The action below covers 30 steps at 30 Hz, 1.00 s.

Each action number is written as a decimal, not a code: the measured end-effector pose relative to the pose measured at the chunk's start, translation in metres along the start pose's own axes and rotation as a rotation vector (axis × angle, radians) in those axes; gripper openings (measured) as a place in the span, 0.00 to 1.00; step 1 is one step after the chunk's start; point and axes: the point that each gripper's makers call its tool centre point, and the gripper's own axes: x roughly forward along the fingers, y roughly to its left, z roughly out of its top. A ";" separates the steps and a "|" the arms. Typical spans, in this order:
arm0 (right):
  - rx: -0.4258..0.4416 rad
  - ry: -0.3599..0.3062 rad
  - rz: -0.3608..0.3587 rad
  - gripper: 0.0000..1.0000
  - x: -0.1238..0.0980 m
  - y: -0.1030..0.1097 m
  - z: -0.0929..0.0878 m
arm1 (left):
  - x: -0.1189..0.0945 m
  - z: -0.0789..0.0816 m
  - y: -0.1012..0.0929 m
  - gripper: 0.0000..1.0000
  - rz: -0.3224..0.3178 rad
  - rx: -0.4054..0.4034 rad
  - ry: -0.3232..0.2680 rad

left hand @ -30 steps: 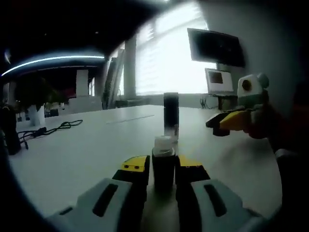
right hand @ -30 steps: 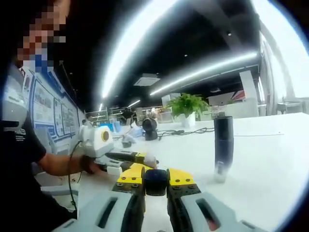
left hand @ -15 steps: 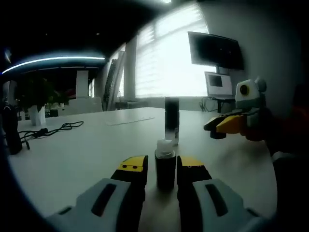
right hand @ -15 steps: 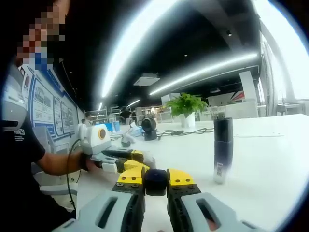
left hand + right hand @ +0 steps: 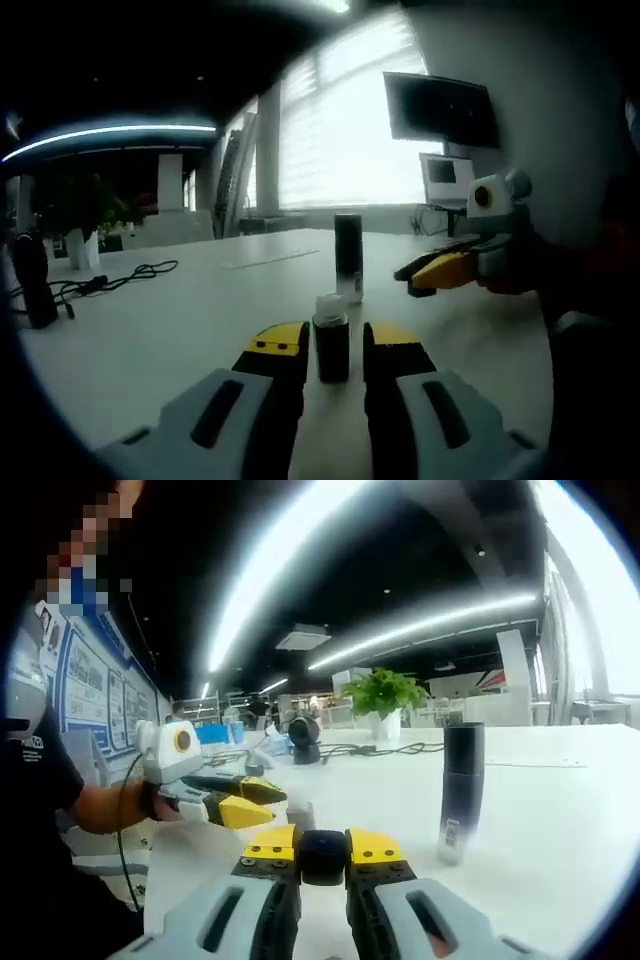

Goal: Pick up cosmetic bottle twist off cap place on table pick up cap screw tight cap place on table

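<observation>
A small dark cosmetic bottle (image 5: 331, 335) with a bare white neck stands upright on the white table (image 5: 180, 320). My left gripper (image 5: 334, 352) is open, its yellow jaws on either side of the bottle with a thin gap each side. In the right gripper view that left gripper (image 5: 275, 802) comes in from the left, jaws parted. My right gripper (image 5: 322, 852) is shut on the dark cap (image 5: 322, 856). The left gripper view has the right gripper (image 5: 412, 274) coming in from the right, above the table.
A tall dark cylindrical bottle (image 5: 347, 256) (image 5: 460, 790) stands upright farther along the table. At the far end are a potted plant (image 5: 385, 702), black cables (image 5: 110, 278) and a dark round device (image 5: 303, 738). A monitor (image 5: 440, 108) hangs on the wall. A person's arm (image 5: 95, 805) is at the left.
My left gripper's jaws have parted from the small bottle and drawn back a little, leaving it standing on the table. The right gripper still holds the cap.
</observation>
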 end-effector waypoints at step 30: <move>-0.062 0.154 -0.044 0.12 0.018 -0.018 -0.041 | -0.016 0.000 0.027 0.00 0.053 -0.083 -0.030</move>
